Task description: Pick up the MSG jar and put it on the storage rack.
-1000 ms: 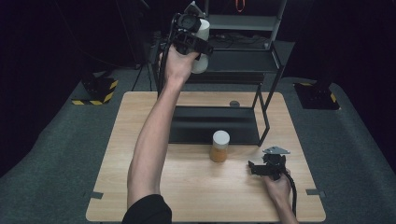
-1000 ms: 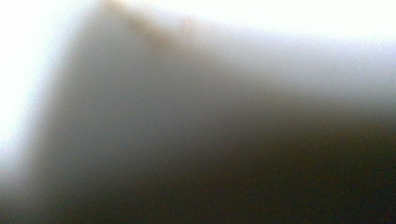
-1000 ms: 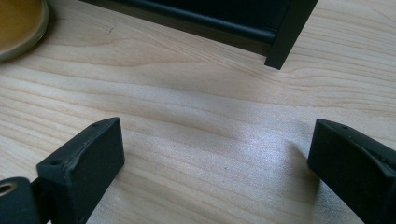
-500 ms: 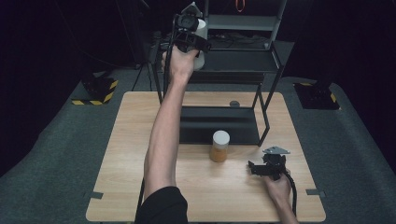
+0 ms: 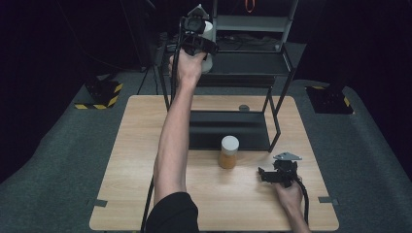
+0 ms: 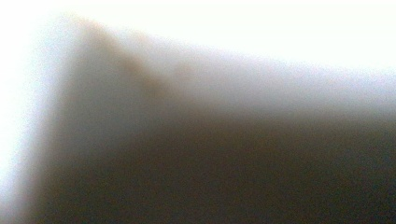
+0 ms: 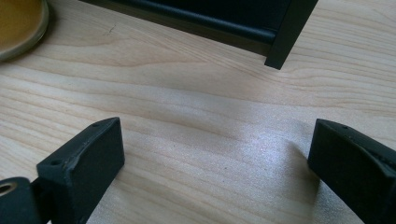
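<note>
Left gripper (image 5: 200, 34) raised to the metal rack (image 5: 286, 73), clamped on a white container (image 5: 208, 48)

The container is at the front left of the rack's middle shelf, whether resting there I cannot tell; right gripper (image 7: 215, 158) lies on the wooden table (image 5: 136, 145) with jaws spread wide, grasping nothing; an amber jar (image 5: 228, 152) stands nearby, apart from it.

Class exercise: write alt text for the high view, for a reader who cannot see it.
A person's left gripper holds a white container up at a black shelf rack behind a wooden table. An amber jar with a white lid stands mid-table, and the right gripper rests near the right edge.
</note>
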